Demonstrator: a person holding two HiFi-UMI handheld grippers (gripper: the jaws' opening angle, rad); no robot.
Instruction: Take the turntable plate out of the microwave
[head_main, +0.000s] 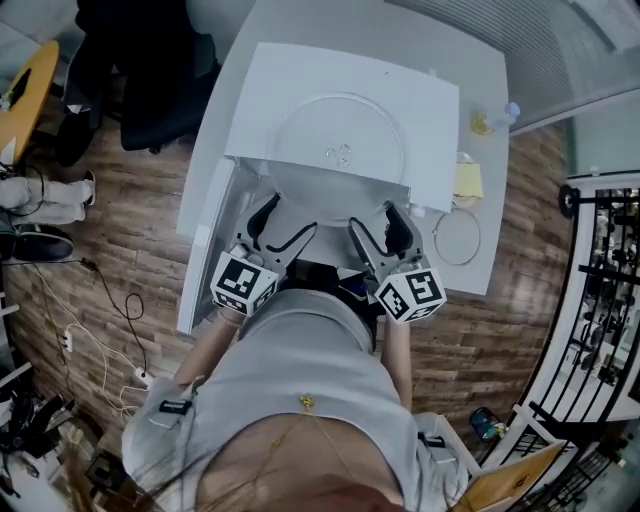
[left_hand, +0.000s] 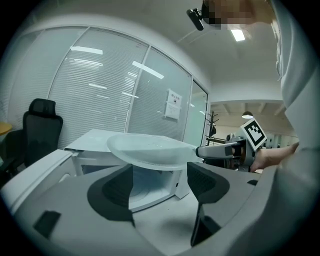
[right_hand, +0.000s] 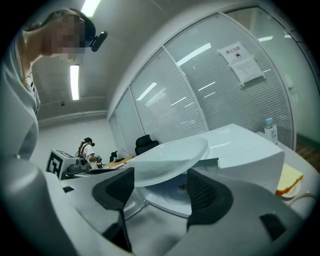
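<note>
Head view: the turntable plate (head_main: 340, 150) is being shown outside the cavity, lying on the microwave (head_main: 420, 90) roof and overhanging its open front; transfer to the worktop (head_main: 490, 190) is judged outstanding. Left gripper view: left gripper (left_hand: 160, 175) fingers are being held apart, empty. Right gripper view: right gripper (right_hand: 160, 185) fingers likewise; the cavity hub (right_hand: 182, 187), hidden from overhead, is being shown.

tools (head_main: 288, 220) (head_main: 372, 222) 2 | plate (head_main: 340, 140) 1 | microwave (head_main: 425, 88) 1 | bottle (head_main: 510, 113) maybe 1

A wood-plank floor (head_main: 130, 230) is seen beneath the white worktop (head_main: 495, 205), flanked by a black office chair (head_main: 160, 100) and blind-covered glass walls (left_hand: 100, 95).
</note>
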